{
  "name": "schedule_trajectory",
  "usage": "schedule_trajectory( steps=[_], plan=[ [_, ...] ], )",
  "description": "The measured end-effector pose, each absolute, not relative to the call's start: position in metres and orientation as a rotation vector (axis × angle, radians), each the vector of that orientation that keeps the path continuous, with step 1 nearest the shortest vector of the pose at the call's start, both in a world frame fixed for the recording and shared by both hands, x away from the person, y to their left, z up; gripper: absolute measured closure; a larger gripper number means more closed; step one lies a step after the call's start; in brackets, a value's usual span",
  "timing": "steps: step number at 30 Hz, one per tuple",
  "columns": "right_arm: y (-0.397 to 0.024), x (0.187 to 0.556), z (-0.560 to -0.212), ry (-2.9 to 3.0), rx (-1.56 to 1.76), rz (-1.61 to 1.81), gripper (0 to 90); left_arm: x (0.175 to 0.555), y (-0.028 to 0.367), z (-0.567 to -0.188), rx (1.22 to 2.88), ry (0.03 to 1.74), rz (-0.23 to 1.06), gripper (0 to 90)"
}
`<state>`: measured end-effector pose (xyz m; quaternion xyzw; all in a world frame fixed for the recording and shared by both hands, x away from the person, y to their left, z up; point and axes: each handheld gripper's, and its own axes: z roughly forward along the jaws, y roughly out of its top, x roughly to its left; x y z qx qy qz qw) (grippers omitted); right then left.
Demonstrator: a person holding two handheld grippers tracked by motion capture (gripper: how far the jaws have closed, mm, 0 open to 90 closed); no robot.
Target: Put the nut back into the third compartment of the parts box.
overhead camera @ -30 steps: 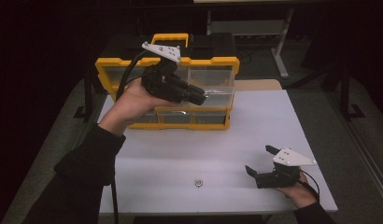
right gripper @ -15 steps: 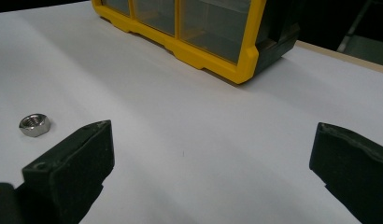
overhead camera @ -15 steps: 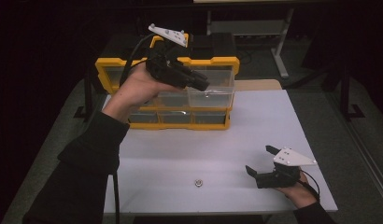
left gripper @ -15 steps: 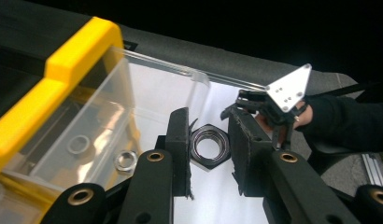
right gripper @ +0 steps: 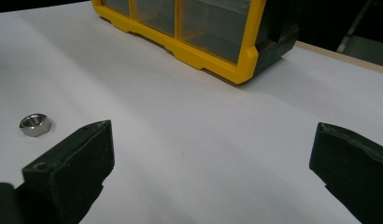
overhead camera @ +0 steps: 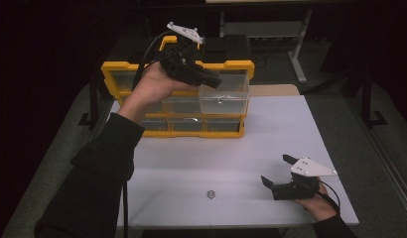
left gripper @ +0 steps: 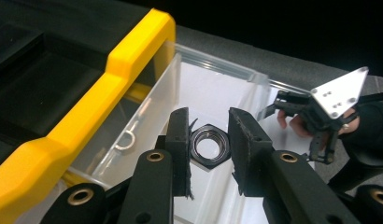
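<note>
My left gripper (overhead camera: 215, 82) is shut on a dark hex nut (left gripper: 209, 147), pinched by its flats between the two pads. It hovers over a clear plastic drawer (overhead camera: 226, 99) pulled out of the top right of a yellow and black organizer (overhead camera: 117, 69). In the left gripper view (left gripper: 209, 126) the nut hangs above the drawer's open interior (left gripper: 217, 88). My right gripper (overhead camera: 277, 169) rests at the table's front right, open, with bare white table between its jaws (right gripper: 213, 140). A second silvery nut (overhead camera: 210, 194) lies loose on the table to its left (right gripper: 34, 124).
The organizer (right gripper: 203, 56) stands at the back of the white table (overhead camera: 291, 129), with shut clear drawers below the pulled-out one. A small metal ring-shaped part (left gripper: 126, 140) lies inside the open drawer. Dark floor and a table leg lie beyond.
My left hand has carried the nut up and away from me, from in front of the organizer to over the pulled-out drawer. The right hand has stayed put.
</note>
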<state>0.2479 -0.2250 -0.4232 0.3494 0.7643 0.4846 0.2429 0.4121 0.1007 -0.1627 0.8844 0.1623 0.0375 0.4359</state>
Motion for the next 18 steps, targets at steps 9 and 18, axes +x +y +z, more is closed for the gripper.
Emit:
schedule_trajectory(
  steps=[9,18],
  plan=[
    [-0.225,0.247,-0.423,2.088,0.955,1.326,0.0,0.419,0.094,-0.171,2.225,0.439,0.136,70.5],
    [-0.225,0.248,-0.423,2.09,0.952,1.324,0.0,0.426,0.095,-0.178,2.232,0.451,0.14,70.4]
  ],
)
